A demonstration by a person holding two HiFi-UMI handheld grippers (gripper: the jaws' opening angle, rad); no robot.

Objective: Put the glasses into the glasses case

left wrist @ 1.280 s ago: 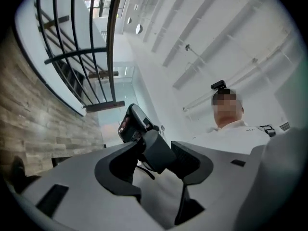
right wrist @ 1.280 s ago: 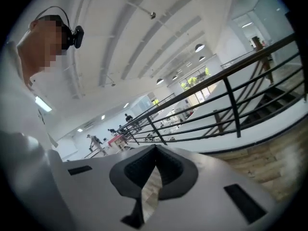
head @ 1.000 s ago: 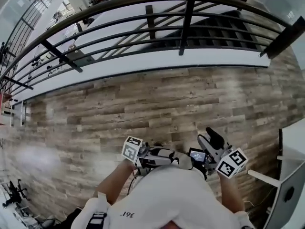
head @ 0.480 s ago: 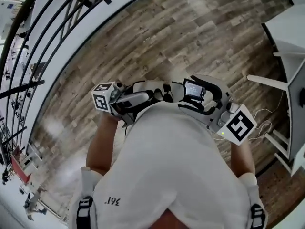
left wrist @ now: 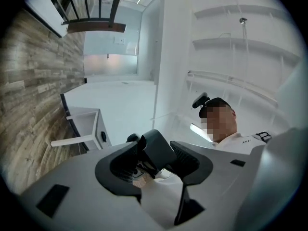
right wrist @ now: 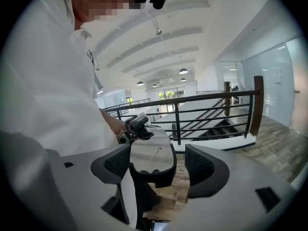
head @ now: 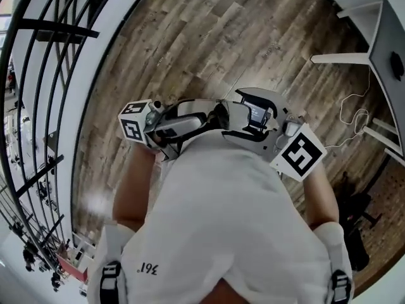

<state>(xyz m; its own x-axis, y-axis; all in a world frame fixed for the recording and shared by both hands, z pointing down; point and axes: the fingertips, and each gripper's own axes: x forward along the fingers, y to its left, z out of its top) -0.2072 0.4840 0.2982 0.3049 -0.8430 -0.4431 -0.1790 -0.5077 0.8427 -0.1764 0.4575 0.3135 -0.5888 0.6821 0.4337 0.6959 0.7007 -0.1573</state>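
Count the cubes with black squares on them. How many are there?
2. The left cube sits at the left edge of the white shirt, and the right cube sits at its right edge. The shirt could hide more.

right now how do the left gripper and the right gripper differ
The left gripper tilts up toward the person; the right gripper aims at the railing and wood floor. The right gripper's jaws have just been opening; the left gripper's jaws simply stand apart. Both are open, grip nothing, and each shows the other's tip between its jaws.
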